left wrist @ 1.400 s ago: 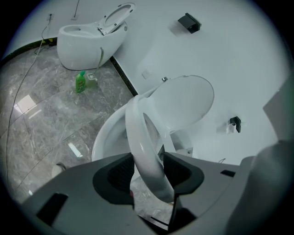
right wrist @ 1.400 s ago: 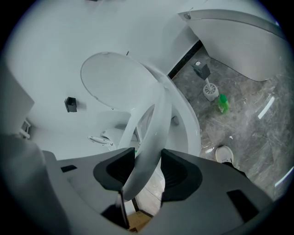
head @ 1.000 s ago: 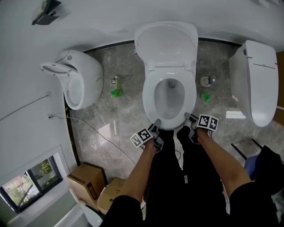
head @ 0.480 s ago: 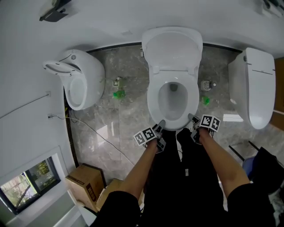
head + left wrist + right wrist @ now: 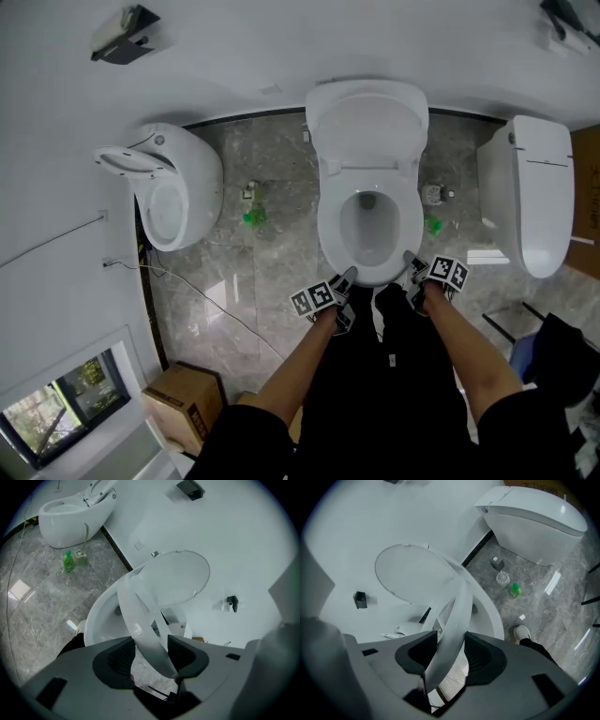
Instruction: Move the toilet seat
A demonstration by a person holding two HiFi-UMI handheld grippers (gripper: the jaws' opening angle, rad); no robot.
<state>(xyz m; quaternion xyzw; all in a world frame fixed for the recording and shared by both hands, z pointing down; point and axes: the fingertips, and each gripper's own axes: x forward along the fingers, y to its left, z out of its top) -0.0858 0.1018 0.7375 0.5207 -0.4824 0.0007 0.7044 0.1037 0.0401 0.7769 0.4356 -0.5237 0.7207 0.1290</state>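
Both my left hand-held gripper (image 5: 151, 654) and right hand-held gripper (image 5: 450, 652) clamp the white oval plastic toilet seat (image 5: 135, 604), half raised; next I'd swing it back against its upright white lid (image 5: 180, 576).

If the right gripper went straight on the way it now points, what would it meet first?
The right gripper holds the white plastic toilet seat ring between its jaws, so it would slide along that ring first. Beyond it, probably the raised white toilet lid, though depth is unclear.
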